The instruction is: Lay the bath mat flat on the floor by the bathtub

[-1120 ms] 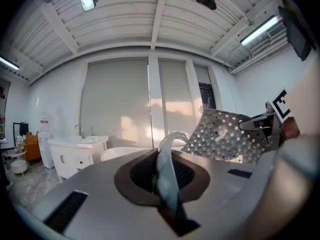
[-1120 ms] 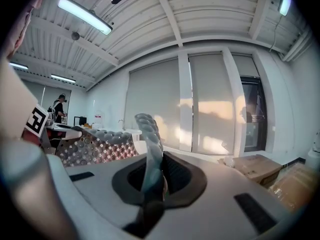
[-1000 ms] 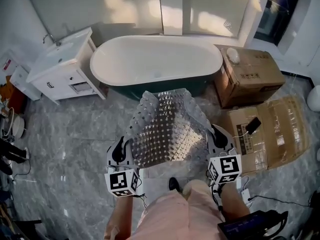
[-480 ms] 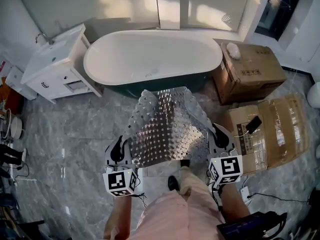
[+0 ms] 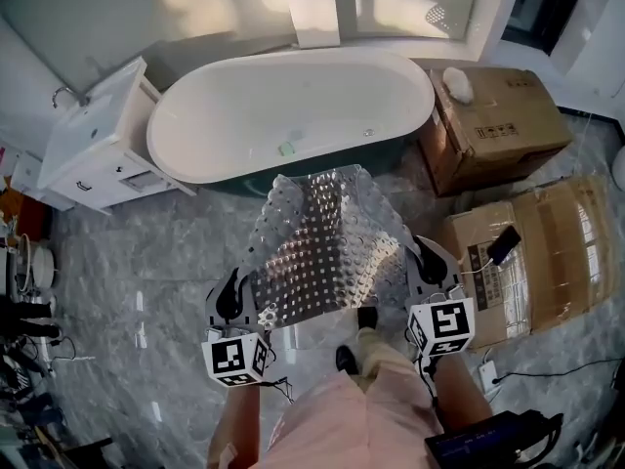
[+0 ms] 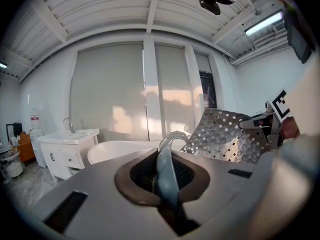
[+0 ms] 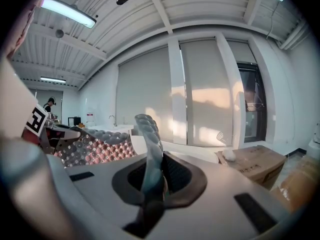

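A clear bath mat [image 5: 327, 242] with rows of round suction cups hangs stretched between both grippers above the grey marble floor [image 5: 146, 252], just in front of the white bathtub [image 5: 244, 115]. My left gripper [image 5: 234, 291] is shut on the mat's near left corner, and my right gripper [image 5: 426, 259] on its near right corner. In the left gripper view the mat's edge [image 6: 166, 164] stands pinched in the jaws, with the sheet [image 6: 225, 136] spreading to the right. The right gripper view shows the same pinched edge [image 7: 150, 149], the sheet [image 7: 95, 144] running left.
A white vanity with a sink [image 5: 93, 135] stands left of the tub. A cardboard box [image 5: 498, 115] sits at the tub's right end, with flattened cardboard [image 5: 537, 252] and a phone [image 5: 503, 245] in front of it. The person's shoes [image 5: 366, 318] are under the mat's near edge.
The person has stepped forward, one foot now further ahead. The mat, still held by both grippers, has come a little closer to the tub.
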